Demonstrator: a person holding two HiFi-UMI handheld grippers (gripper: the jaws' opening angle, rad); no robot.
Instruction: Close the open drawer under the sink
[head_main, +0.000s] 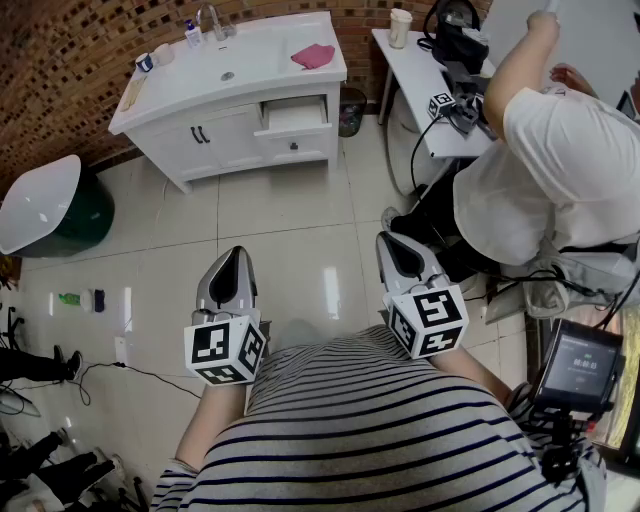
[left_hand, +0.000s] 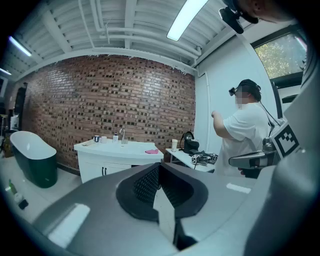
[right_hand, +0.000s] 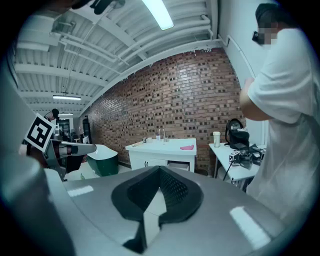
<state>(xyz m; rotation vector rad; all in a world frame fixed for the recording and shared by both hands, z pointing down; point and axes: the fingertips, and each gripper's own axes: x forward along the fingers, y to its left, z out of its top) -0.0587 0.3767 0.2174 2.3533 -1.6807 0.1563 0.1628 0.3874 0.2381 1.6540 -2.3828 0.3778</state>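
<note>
The white sink cabinet (head_main: 225, 90) stands against the brick wall at the far side of the tiled floor. Its upper right drawer (head_main: 295, 115) is pulled out a short way. The same drawer (right_hand: 178, 165) shows small in the right gripper view, just over the jaws. In the left gripper view the cabinet (left_hand: 107, 162) appears, but the jaws hide the drawer. My left gripper (head_main: 238, 252) and right gripper (head_main: 388, 240) are held close to my body, well short of the cabinet. Both are shut with nothing between the jaws, as seen on the left gripper (left_hand: 159, 167) and the right gripper (right_hand: 159, 171).
A person in a white shirt (head_main: 540, 170) stands at right beside a white table (head_main: 420, 75) with devices and cables. A green and white bathtub (head_main: 45, 210) sits at left. A pink cloth (head_main: 313, 56) lies on the countertop. A bin (head_main: 351, 110) stands right of the cabinet.
</note>
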